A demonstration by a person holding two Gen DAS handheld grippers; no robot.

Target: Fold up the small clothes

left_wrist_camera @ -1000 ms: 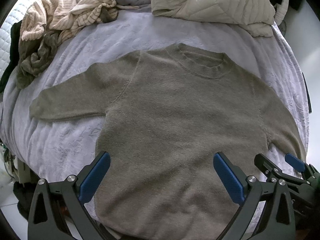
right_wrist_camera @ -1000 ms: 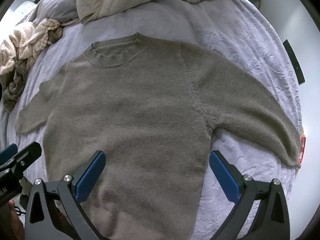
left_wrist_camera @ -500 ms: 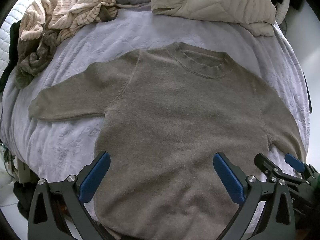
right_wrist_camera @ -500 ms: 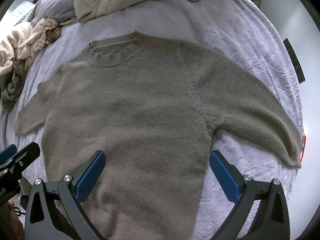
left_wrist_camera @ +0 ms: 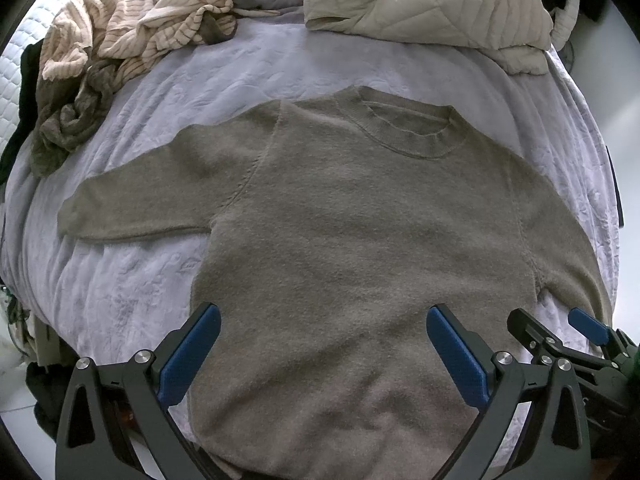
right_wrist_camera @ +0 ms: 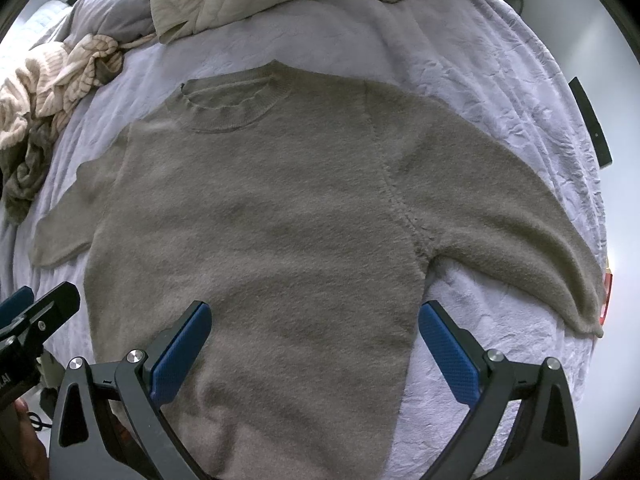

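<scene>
The sweater [left_wrist_camera: 340, 240] lies flat on the bed [left_wrist_camera: 120, 292], collar at twelve o'clock. Left gripper [left_wrist_camera: 324, 344] and right gripper [right_wrist_camera: 316, 336], both spread and empty, hover over its hem at six.

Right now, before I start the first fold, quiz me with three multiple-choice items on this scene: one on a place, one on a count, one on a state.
1. Where does the quilted cream jacket lie?
A. beyond the sweater's collar
B. on the sweater's hem
C. under the left sleeve

2. How many sleeves of the sweater are spread out flat?
A. none
B. one
C. two

3. How stand the left gripper and right gripper?
A. both open
B. both shut on the hem
C. one open, one shut

Answers: 1 A, it is bunched at the far end of the bed. 2 C, one sleeve reaches out each side. 3 A, blue pads stand wide apart, gripping nothing.
</scene>
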